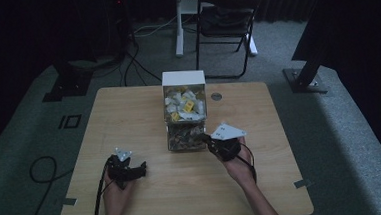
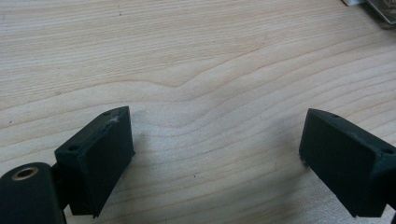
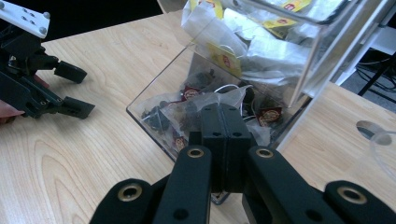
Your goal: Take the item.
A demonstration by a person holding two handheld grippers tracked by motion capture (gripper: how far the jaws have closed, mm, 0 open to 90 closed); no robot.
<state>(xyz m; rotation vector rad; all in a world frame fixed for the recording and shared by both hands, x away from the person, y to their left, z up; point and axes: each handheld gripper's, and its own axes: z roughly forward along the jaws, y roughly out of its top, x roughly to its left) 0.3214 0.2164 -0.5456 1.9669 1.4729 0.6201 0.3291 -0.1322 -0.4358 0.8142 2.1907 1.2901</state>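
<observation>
**Closed right gripper at the tea bag dispenser's lower bin**

Dark curtains and grey carpet surround a light wooden table (image 1: 129, 116), with a black folding chair (image 1: 226, 20) standing beyond its far edge. On the table's middle, toward the far side, stands a clear acrylic tea bag dispenser (image 1: 185, 115) with a white top. Its long axis runs from the far edge toward the person, and its open lower bin faces the person.

The upper compartment holds pale sachets with yellow tags (image 3: 224, 58); the tags carry a small red mark, too blurred to read. The lower bin holds dark sachets with red-brown labels (image 3: 269, 114), their print also unreadable.

The right gripper (image 3: 226, 116) hovers just over the front rim of the lower bin, its jaws pressed together; whether anything is pinched between them cannot be told. In the high view it sits just beside the dispenser's front right corner.

The left gripper (image 2: 215, 144) rests low over bare wood near the table's front left, well apart from the dispenser, its jaws spread wide with nothing between them.
</observation>
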